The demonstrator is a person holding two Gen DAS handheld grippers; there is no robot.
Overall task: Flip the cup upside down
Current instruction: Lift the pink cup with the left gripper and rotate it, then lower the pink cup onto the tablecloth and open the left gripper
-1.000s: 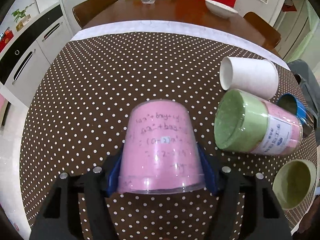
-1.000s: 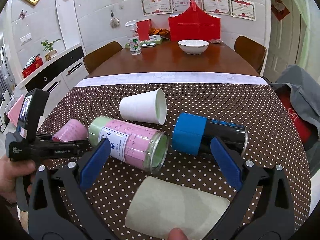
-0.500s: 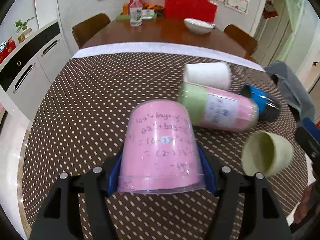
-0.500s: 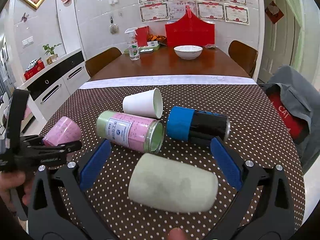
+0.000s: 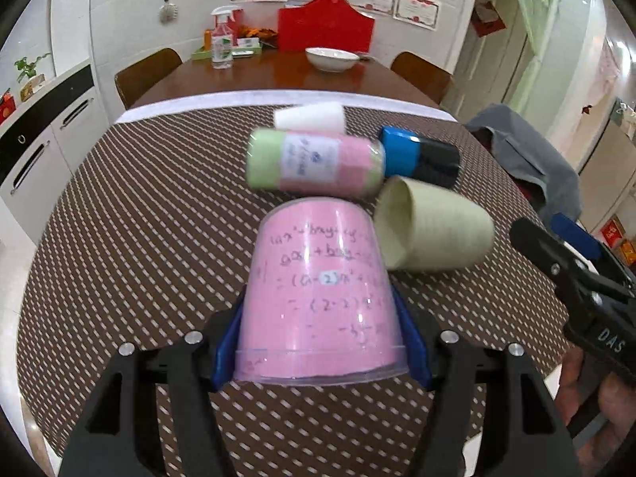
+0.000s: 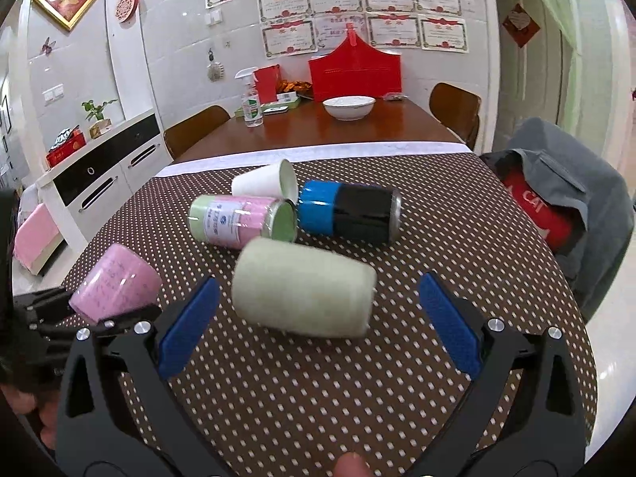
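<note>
Left claw point(image 5: 320, 342) grips pink cup point(image 5: 320, 298), apparently clear of tablecloth edge point(image 5: 35, 262).

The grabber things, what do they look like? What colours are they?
Both look alike. The left gripper and the right gripper are black plastic frames with triangular cut-outs and silver screws. The fingers wear flat blue pads. The right gripper's black body shows white letters, "DAS", in the left wrist view. A bare hand holds it; no sleeve or cable shows.

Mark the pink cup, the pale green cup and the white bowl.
pink cup point(image 5: 322, 290), left wrist view, side wall with writing.
pale green cup point(image 6: 302, 290), right wrist view, middle of side.
white bowl point(image 6: 348, 107), right wrist view, outer wall.
</note>
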